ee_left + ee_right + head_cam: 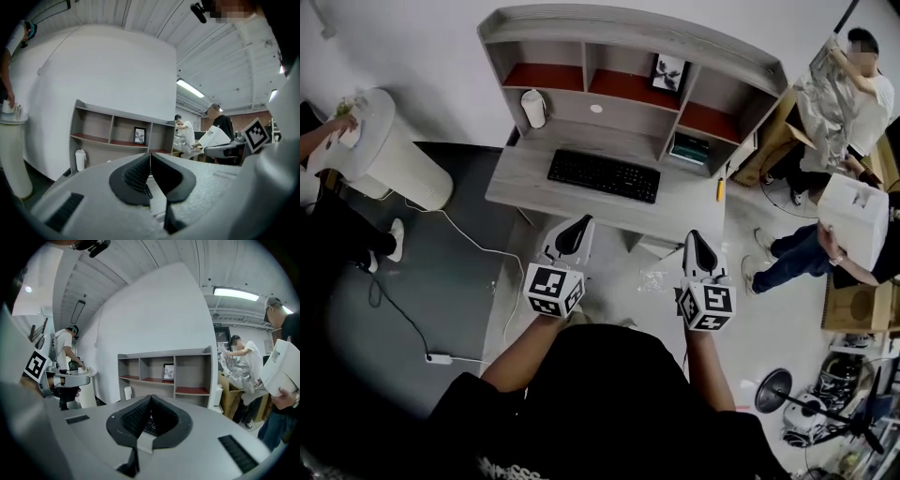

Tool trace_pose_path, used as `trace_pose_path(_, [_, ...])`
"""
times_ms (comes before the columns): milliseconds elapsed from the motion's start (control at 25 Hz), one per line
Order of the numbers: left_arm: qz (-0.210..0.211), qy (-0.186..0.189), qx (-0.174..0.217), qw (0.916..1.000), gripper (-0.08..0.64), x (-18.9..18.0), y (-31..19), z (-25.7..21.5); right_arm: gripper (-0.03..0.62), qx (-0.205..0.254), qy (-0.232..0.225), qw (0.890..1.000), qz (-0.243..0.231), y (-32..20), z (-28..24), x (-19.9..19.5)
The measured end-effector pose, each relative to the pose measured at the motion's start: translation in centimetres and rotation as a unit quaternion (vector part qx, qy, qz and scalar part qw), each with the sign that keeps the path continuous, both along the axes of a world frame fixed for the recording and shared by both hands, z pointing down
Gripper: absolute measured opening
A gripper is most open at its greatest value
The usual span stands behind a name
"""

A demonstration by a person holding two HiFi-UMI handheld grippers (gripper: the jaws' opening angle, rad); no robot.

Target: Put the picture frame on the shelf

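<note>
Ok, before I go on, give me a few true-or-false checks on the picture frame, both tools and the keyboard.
1. The picture frame stands in the middle compartment of the shelf. True.
2. The left tool is holding the picture frame. False: its jaws are together with nothing between them, and it is held well short of the desk.
3. The right tool is shut and empty. True.
4. The keyboard lies on the floor. False: it lies on the desk, below the shelf.
</note>
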State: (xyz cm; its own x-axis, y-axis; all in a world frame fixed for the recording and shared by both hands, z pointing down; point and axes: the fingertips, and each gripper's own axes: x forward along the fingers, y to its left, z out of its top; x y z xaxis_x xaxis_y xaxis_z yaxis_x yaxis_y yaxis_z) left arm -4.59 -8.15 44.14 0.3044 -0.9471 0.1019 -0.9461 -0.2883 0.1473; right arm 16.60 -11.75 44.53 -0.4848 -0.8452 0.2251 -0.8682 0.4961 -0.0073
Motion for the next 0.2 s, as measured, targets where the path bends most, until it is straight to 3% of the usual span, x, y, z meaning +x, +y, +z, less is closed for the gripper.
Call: trace_pose_path(200, [0.014, -0.012, 0.01, 0.9998, 0.021, -0.2, 0.26, 0.0, 0.012, 0.0, 0.001, 1.0, 0.005, 0.47, 0.18, -0.42])
